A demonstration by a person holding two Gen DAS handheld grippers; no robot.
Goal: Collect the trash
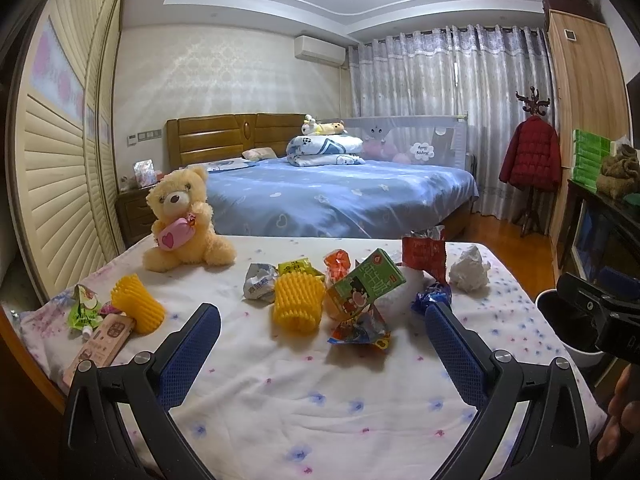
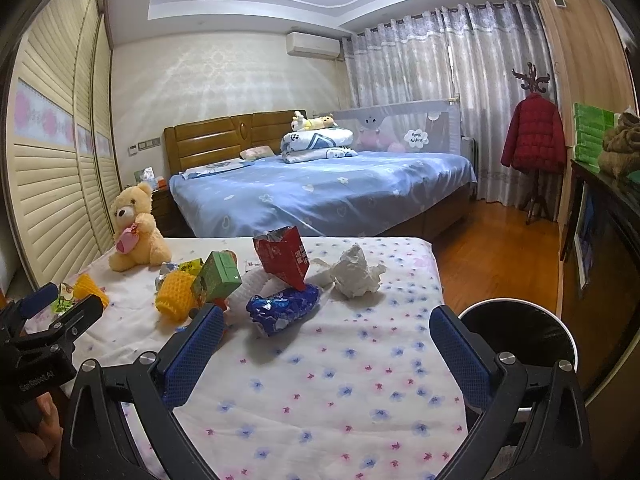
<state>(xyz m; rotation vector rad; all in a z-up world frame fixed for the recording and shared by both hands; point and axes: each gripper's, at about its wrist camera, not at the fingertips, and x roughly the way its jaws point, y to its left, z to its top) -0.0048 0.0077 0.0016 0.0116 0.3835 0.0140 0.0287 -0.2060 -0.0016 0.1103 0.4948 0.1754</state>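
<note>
Left gripper (image 1: 322, 316): spread wide, holding nothing, poised above the flowered cloth (image 1: 304, 404).
Right gripper (image 2: 326, 322): spread wide, holding nothing, over the same cloth.
Between left fingers: bare cloth nearest; farther ahead, yellow foam sleeve (image 1: 297, 300) standing nearly upright, open end up.
Just past left fingertips: crumpled colourful wrapper (image 1: 360, 330) lying flat; green carton (image 1: 366, 282) behind it, tilted, long axis leaning up toward the right.
Ahead-right of left gripper: blue wrapper (image 1: 431, 294) touching the right fingertip's far side; red bag (image 1: 424, 254) standing, mouth up; white paper wad (image 1: 469, 269) beyond.
Ahead-left of left gripper: second yellow foam sleeve (image 1: 136, 303) on its side, long axis running toward the gripper; tan box (image 1: 102, 344) and green pouch (image 1: 85, 306) near the left edge.
Far ahead-left: teddy bear (image 1: 184, 220) sitting upright.
Between right fingers: blue wrapper (image 2: 282, 308) lying with long axis left to right.
Open room: wide clear cloth under and right of the right gripper, up to the table's right edge.
Beyond right edge: trash bin (image 2: 520, 334), mouth open, just past the right finger.
Far side: table edge, then bed (image 2: 320, 196).
</note>
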